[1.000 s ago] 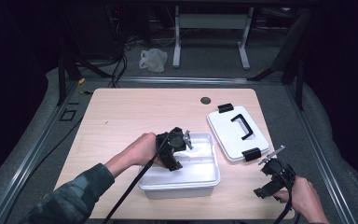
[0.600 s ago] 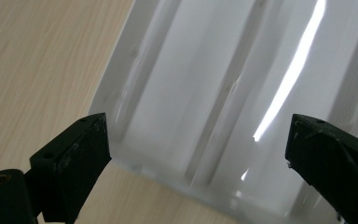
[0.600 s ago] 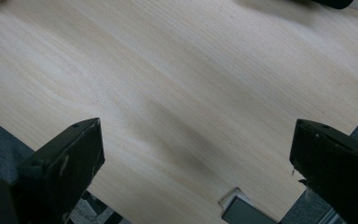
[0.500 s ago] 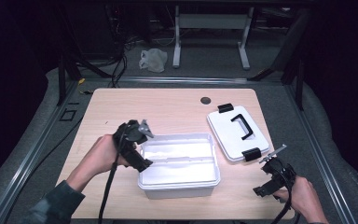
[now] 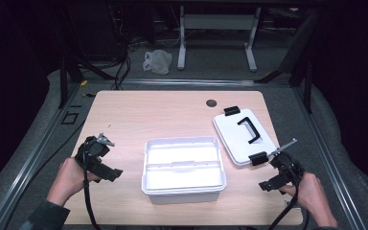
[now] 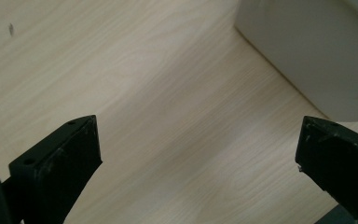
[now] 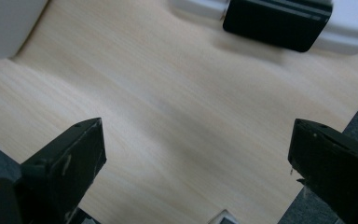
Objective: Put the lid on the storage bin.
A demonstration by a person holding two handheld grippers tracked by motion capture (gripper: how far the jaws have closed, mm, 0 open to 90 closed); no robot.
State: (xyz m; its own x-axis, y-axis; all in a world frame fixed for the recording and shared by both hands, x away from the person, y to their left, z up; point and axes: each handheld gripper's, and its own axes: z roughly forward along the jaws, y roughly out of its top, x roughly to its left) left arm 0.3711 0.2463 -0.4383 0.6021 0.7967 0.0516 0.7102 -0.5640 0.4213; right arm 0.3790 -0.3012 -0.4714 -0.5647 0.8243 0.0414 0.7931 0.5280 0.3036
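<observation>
A white plastic bin (image 5: 183, 168) with an inner ledge sits on the wooden table near the front middle. Its white lid (image 5: 243, 134), with a black handle and black clips, lies flat to the bin's right. My left gripper (image 5: 109, 173) is held low at the front left, clear of the bin, jaws wide apart over bare wood (image 6: 186, 140); the bin's wall (image 6: 307, 56) shows at the upper right of the left gripper view. My right gripper (image 5: 268, 184) rests near the front right corner, open, with one lid clip (image 7: 276, 22) ahead of it.
A small dark round hole (image 5: 211, 103) marks the table's far edge. Beyond the table lie dark floor, cables, a crumpled white bag (image 5: 157, 61) and a metal stand (image 5: 216, 23). The table edge (image 7: 354, 116) runs just right of the right gripper.
My left gripper has pulled out of the bin and travelled left, then toward the front left of the table. The right gripper has stayed put.
</observation>
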